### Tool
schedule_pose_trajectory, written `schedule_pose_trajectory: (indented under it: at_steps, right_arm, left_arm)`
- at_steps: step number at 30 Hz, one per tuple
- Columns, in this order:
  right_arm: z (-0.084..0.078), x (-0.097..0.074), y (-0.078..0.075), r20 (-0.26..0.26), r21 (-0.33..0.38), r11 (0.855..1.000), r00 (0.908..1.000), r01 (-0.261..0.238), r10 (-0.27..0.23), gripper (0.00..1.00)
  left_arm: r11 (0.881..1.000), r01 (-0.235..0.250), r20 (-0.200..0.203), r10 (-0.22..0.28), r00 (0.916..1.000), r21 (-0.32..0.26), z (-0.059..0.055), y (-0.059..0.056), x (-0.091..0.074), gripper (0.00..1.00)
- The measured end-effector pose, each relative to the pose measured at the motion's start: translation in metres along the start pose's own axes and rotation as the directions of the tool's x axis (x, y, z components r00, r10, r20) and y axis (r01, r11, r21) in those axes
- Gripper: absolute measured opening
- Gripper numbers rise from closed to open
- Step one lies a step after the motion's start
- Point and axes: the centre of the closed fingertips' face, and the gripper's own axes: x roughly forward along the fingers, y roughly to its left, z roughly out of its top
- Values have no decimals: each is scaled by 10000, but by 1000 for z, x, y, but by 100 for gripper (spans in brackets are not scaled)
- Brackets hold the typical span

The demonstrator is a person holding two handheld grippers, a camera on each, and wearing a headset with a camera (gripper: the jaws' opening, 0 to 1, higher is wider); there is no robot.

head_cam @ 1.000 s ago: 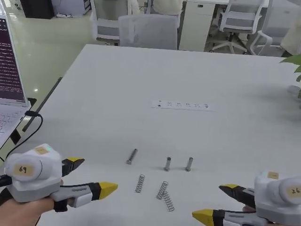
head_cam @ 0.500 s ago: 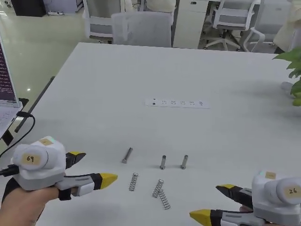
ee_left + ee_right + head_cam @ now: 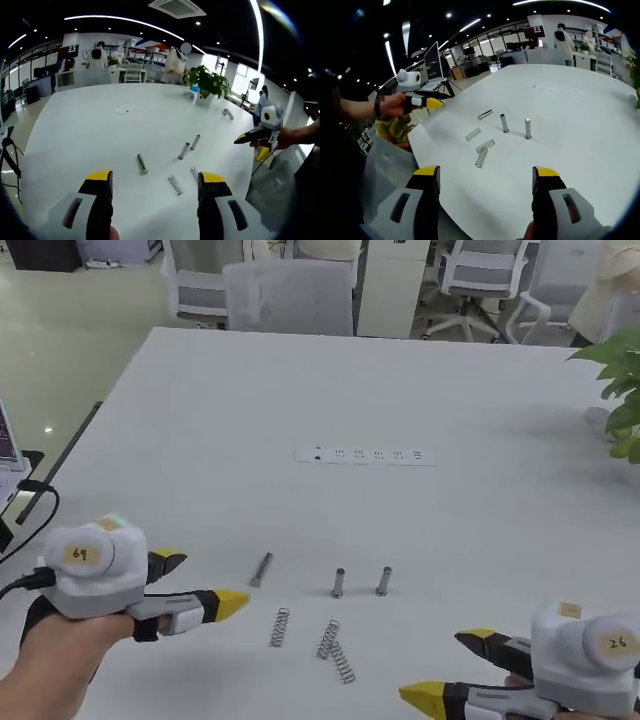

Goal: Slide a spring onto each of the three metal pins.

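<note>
Left gripper (image 3: 212, 580) has edged toward the leftmost spring (image 3: 280, 627); the wider shift of the scene is camera movement. Right gripper (image 3: 432, 667) hangs at the bench's (image 3: 420, 380) near edge. Both claws are spread and empty. Toward that edge, one pin (image 3: 261, 569) lies flat and two upright pins (image 3: 338, 583) stand beside it. The other two springs (image 3: 335, 650) lie touching just nearer. No spring is on a pin. Judgement: the first pick-up is still pending.

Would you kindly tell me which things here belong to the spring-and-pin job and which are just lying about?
For the job: lying pin; two upright pins; three springs.
Just lying about: power strip; plant; chair.
</note>
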Motion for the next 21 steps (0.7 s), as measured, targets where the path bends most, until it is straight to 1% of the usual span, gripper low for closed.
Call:
schedule_pose_trajectory:
  at_steps: [6,9,16,21]
  right_arm:
    - [-1,0,0,-6,57,10000,10000,8,-8,74]
    - [-2,1,0,11,91,10000,10000,1,-1,73]
    - [-7,1,2,-75,167,9999,10000,-13,14,73]
    - [-8,1,3,-56,254,9997,10000,-6,7,72]
  left_arm:
    - [10000,-1,-64,1,10000,-23,1,4,10,63]
    - [10000,20,-101,-21,9999,-44,0,4,15,62]
    - [10000,30,-523,-33,9986,-76,-10,9,32,59]
    - [9999,-4,-649,-6,9979,-152,-12,13,42,55]
